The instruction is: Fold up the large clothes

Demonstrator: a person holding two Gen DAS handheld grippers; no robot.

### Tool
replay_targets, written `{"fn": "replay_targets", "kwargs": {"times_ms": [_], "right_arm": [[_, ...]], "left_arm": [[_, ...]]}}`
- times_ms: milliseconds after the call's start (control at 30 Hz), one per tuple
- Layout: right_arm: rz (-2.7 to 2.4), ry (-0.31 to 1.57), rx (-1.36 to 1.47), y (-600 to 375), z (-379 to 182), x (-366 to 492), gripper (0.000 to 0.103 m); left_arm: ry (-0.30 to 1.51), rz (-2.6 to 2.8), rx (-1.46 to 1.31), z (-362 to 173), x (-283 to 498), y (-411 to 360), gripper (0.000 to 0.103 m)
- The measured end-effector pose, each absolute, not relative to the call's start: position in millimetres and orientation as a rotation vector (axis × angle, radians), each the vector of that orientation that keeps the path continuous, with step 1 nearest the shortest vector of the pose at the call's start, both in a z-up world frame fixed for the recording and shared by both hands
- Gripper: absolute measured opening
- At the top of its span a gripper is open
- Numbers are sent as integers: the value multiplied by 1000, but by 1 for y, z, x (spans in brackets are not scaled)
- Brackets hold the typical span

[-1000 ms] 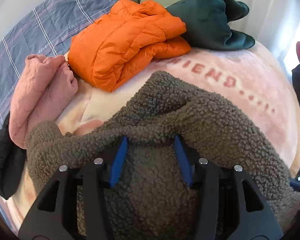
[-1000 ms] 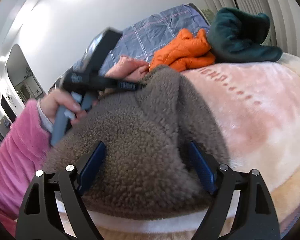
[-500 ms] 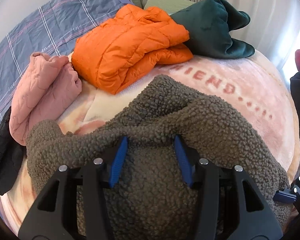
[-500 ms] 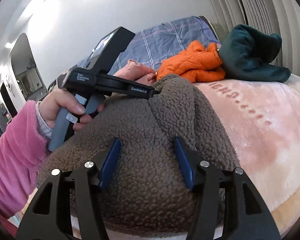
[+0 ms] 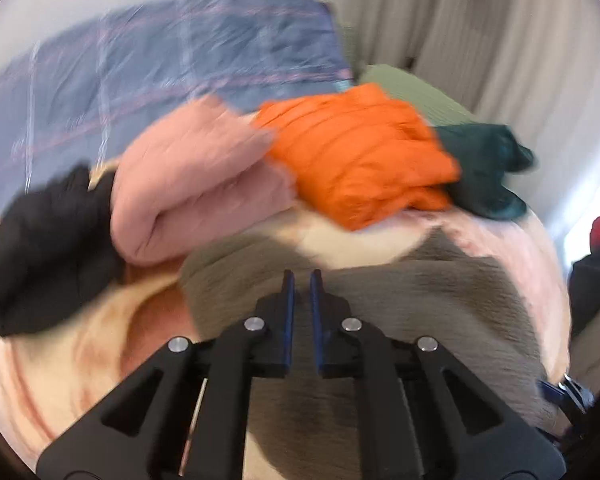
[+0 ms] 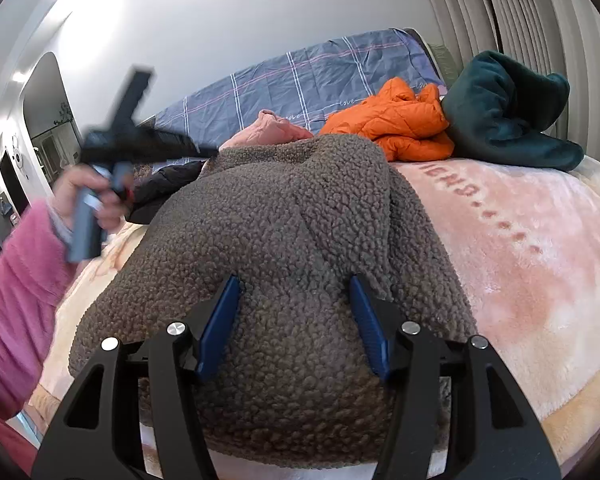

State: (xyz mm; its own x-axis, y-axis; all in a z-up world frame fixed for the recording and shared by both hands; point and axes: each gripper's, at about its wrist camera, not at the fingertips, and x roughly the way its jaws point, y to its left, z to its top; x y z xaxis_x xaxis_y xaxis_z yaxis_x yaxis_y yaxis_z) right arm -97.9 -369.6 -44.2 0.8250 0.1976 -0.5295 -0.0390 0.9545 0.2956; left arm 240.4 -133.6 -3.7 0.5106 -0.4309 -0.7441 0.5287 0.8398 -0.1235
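A grey-brown fleece garment (image 6: 300, 248) lies bunched on the pink blanket (image 6: 520, 264). It also shows, blurred, in the left wrist view (image 5: 440, 300). My right gripper (image 6: 296, 316) is open, its blue pads pressed down on either side of a fleece mound. My left gripper (image 5: 301, 300) is shut with nothing between its pads, raised just above the fleece's left edge. In the right wrist view the left gripper (image 6: 204, 153) is held up at the left in a pink-sleeved hand.
An orange puffer jacket (image 5: 360, 160), a pink garment (image 5: 196, 192), a black garment (image 5: 44, 248) and a dark green garment (image 6: 508, 112) lie along the back of the bed. A blue plaid sheet (image 6: 300, 76) lies behind them. Curtains (image 6: 520, 12) hang at the right.
My left gripper has let go of the fleece, closed empty and swung up and left. My right gripper stays half open on the fleece.
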Motion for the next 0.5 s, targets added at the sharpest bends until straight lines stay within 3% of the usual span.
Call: {"fn": "replay_targets", "kwargs": {"times_ms": [133, 400, 500], "right_arm": [[116, 590, 254, -363, -42, -96, 58], [121, 585, 265, -366, -43, -100, 58], [124, 585, 270, -366, -43, -100, 58]], "left_arm": [[835, -491, 257, -77, 248, -149, 6], [826, -490, 277, -47, 244, -148, 7], [769, -493, 238, -17, 235, -141, 14]]}}
